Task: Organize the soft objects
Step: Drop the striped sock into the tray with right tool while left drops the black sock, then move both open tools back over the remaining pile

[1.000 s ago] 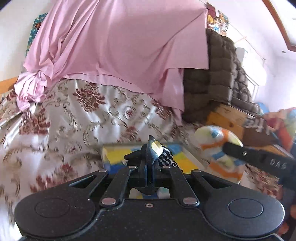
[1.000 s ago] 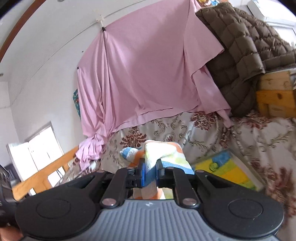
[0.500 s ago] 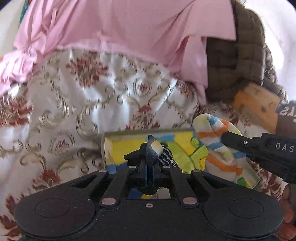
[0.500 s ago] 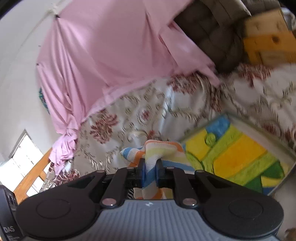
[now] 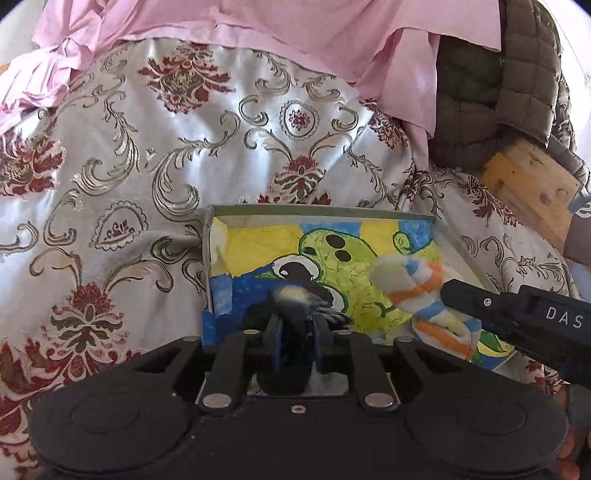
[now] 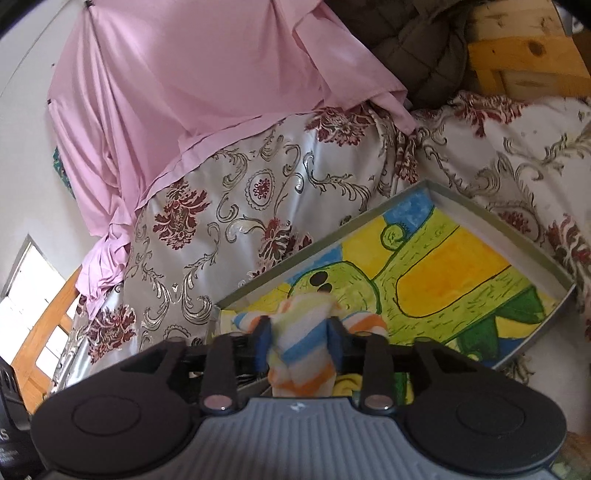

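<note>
A shallow box (image 5: pixel 317 211) with a painted green frog on yellow and blue lies on the patterned bedspread. My left gripper (image 5: pixel 295 317) hovers over the box's near left corner. Its jaws are opening, and a dark sock (image 5: pixel 293 295) with a pale tip sits blurred and loose between them. My right gripper (image 6: pixel 298 325) hangs over the same box (image 6: pixel 480 206), jaws opening, with a striped orange, blue and white sock (image 6: pixel 301 343) slack between the pads. In the left wrist view that striped sock (image 5: pixel 413 284) hangs above the box beside a right gripper finger (image 5: pixel 480 302).
A white bedspread (image 5: pixel 129 166) with red and silver flowers covers the bed. Pink cloth (image 5: pixel 258 26) drapes behind it, with a brown quilted jacket (image 5: pixel 498 92) and a wooden block (image 5: pixel 528 184) at the right. A bright window with a wooden frame (image 6: pixel 48 325) stands far left.
Both grippers have come down and forward over the painted box. Their jaws, shut on the socks before, now stand apart, and both socks look blurred.
</note>
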The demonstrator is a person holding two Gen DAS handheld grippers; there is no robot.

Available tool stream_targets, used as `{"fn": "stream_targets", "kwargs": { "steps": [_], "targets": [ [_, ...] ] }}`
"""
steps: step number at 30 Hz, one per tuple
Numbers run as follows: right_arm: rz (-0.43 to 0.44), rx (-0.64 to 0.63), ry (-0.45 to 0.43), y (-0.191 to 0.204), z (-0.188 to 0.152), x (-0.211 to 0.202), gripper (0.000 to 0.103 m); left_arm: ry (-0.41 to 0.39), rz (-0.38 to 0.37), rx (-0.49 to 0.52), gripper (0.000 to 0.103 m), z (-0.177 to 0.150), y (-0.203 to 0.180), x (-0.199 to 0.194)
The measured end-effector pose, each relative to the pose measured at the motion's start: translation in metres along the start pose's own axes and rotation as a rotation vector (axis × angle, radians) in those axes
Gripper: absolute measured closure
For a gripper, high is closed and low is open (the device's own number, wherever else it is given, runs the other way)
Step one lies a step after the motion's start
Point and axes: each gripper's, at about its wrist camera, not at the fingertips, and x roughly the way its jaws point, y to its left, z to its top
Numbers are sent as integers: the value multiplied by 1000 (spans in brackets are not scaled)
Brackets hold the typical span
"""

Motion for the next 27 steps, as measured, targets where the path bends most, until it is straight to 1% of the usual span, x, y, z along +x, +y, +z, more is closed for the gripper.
{"fn": "stream_targets", "kwargs": {
  "steps": [1,2,3,4,6,7,9,11,13,16,18,21,23,27],
  "targets": [
    [-8,-11,-2,1,0,-4,55,-5,4,5,80,0,-2,-3],
    [-9,-18,-4,2,1,-8,53,-10,11,12,73,0,-3,-7],
    [-9,-27,-8,3,0,-13,49,-18,17,17,68,-1,-5,-12],
    [-10,-37,-14,4,1,-17,46,-28,24,22,66,-1,-6,-16],
    [-19,-69,-37,8,1,-29,41,-49,37,28,58,-2,-9,-28],
    [-23,-87,-51,11,2,-36,37,-63,40,26,55,-3,-10,-34],
    [-23,-119,-84,17,2,-53,32,-103,47,22,43,-5,-11,-50],
    [-16,-144,-115,22,2,-71,29,-147,60,23,37,-8,-13,-68],
    [-20,-178,-157,31,-1,-92,24,-189,66,31,33,-11,-17,-87],
    [-18,-231,-229,43,-8,-125,17,-252,71,51,23,-16,-22,-120],
    [-9,-251,-271,50,-15,-149,14,-304,80,63,16,-22,-28,-144],
    [-2,-286,-324,59,-27,-180,10,-374,86,85,10,-31,-36,-178],
    [-16,-301,-352,61,-37,-198,8,-418,88,97,5,-39,-41,-199],
    [-37,-305,-392,61,-57,-228,5,-491,102,156,2,-61,-54,-235]
  ]
}}
